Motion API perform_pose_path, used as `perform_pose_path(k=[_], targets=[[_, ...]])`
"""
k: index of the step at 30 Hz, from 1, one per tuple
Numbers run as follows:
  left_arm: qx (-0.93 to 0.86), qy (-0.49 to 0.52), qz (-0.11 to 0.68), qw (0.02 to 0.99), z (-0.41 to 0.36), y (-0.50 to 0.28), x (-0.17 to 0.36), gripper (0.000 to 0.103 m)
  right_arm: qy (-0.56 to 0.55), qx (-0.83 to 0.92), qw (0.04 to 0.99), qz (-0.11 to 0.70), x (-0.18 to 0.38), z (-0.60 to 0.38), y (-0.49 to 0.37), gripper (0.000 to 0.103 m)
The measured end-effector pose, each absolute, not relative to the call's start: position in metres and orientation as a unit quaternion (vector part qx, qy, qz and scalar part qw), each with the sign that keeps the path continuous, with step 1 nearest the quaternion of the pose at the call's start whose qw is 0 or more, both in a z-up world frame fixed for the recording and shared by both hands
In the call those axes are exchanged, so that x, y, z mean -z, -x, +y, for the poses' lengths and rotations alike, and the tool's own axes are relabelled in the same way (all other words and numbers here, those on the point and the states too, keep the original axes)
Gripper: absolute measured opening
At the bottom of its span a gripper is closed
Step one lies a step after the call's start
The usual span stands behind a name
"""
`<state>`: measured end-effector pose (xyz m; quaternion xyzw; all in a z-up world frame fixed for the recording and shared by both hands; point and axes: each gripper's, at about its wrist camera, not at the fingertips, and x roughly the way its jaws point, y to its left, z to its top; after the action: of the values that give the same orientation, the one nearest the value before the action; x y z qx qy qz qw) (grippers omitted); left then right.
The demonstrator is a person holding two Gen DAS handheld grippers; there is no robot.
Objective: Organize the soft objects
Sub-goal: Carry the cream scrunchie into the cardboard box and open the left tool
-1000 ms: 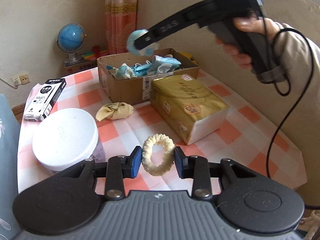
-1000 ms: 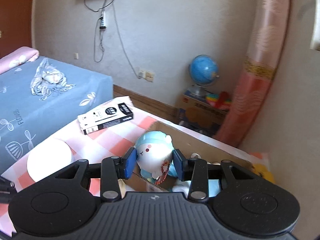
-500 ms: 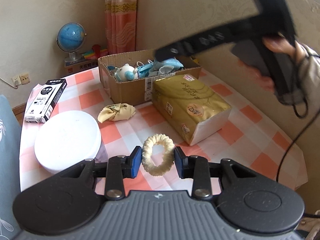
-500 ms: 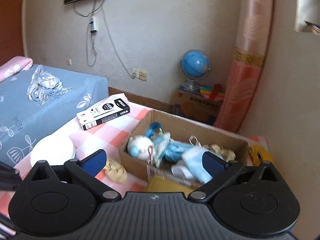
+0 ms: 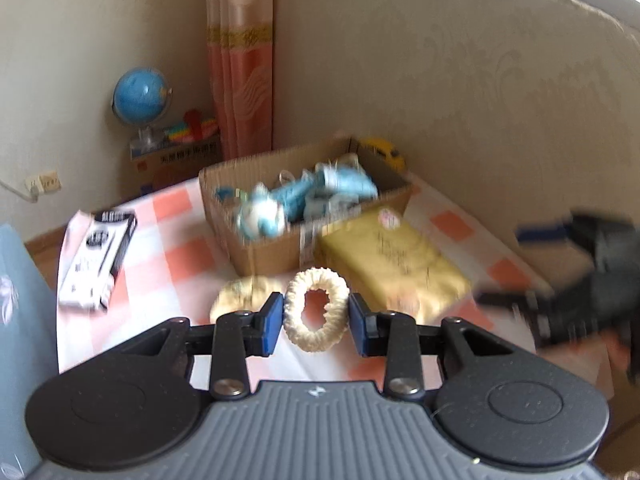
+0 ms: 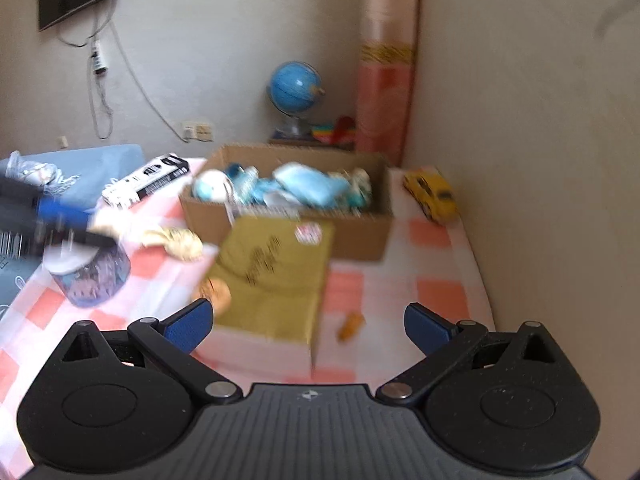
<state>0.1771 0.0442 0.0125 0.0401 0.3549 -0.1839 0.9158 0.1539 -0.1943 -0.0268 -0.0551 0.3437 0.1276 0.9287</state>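
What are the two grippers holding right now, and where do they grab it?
The left gripper squeezes the fluffy cream scrunchie by its two outer sides. The right gripper is wide open and holds nothing.

1. Table point(image 6: 436, 264): pink-and-white checked cloth.
2. Resting on it: cardboard box point(image 6: 360, 236), gold tissue pack point(image 6: 276, 276), black-and-white carton point(image 6: 148, 180), yellow toy car point(image 6: 432, 196), patterned tin point(image 6: 96, 276), cream fabric knot point(image 6: 176, 242).
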Motion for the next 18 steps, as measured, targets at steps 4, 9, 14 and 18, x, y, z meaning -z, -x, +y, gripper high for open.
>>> perform_pose_path(k=[4,9,14,18], targets=[[0.180,-0.043,0.342,0.922,0.036,-0.210,-0.030,0.034,0.047,-0.116,0.926,0.355,0.037,-0.206,-0.139,0.103],[0.171,-0.050,0.340,0.923,0.023,-0.263,-0.043,0.035,0.043,-0.103,0.927,0.358,0.042,-0.216,-0.133,0.103],[0.155,-0.051,0.354,0.921,0.009,-0.315,-0.041,0.035,0.038,-0.089,0.928,0.360,0.043,-0.225,-0.136,0.103],[0.147,-0.042,0.363,0.919,0.001,-0.346,-0.032,0.049,0.034,-0.083,0.929,0.358,0.042,-0.232,-0.136,0.103]])
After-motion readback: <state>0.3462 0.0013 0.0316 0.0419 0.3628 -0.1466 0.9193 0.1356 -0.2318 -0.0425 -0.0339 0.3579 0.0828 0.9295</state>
